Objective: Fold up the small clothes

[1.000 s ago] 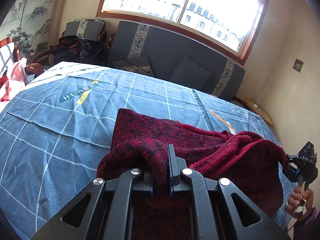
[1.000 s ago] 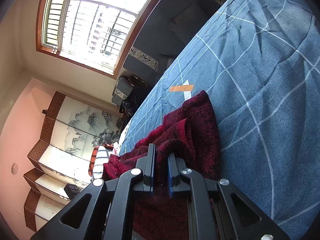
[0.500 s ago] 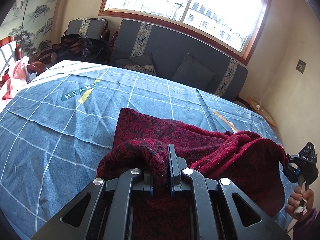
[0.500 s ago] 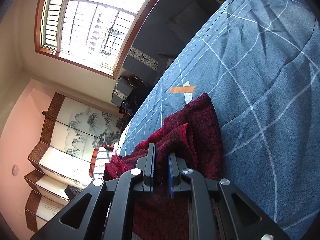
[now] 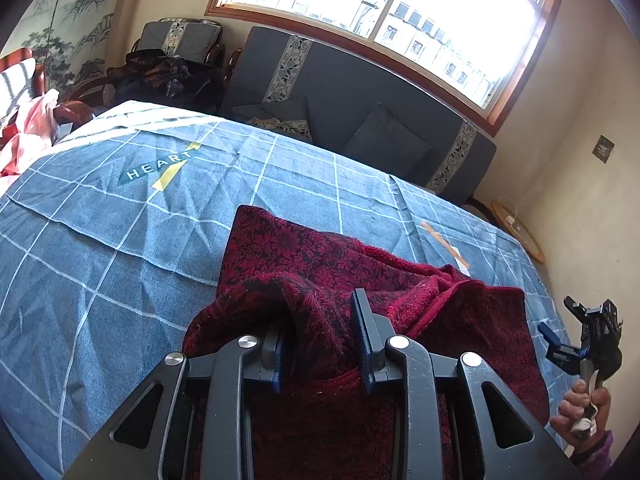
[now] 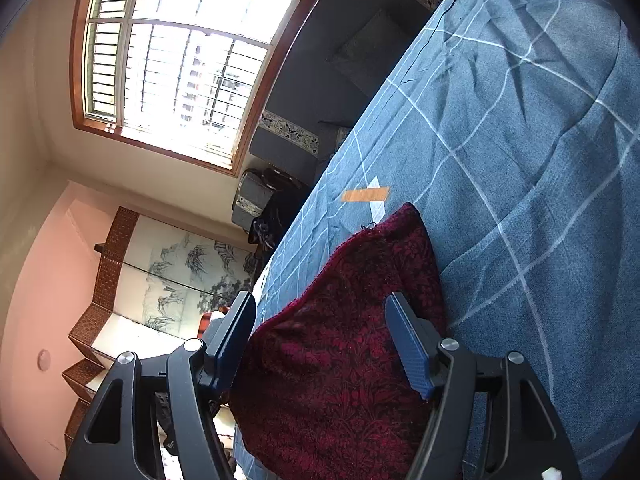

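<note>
- While the left wrist view a second ago showed the left gripper [image 5: 320,344] pinched tight on a raised ridge of the dark red garment [image 5: 320,264], its jaws have just been opening; they now stand partly apart with a hump of the cloth between them, and the fabric looks slack, not pinched.
- At 4 o'clock in that same view, the right gripper [image 5: 560,328] sits past the garment's edge, held up in a hand [image 5: 582,408], its 2 fingers apart with nothing between them.
- Seen from the right wrist, the right gripper [image 6: 320,320] has likewise just been opening, from a tight pinch to a wide spread; the garment [image 6: 360,320] lies flat between and below the fingers, untouched by either pad.
- Beyond it at 12 o'clock, an orange strip [image 6: 365,194] marks the blue checked bedspread [image 6: 540,160].
- Both releases suggest this fold has been laid on the bed; the next grasp probably starts another fold.
</note>
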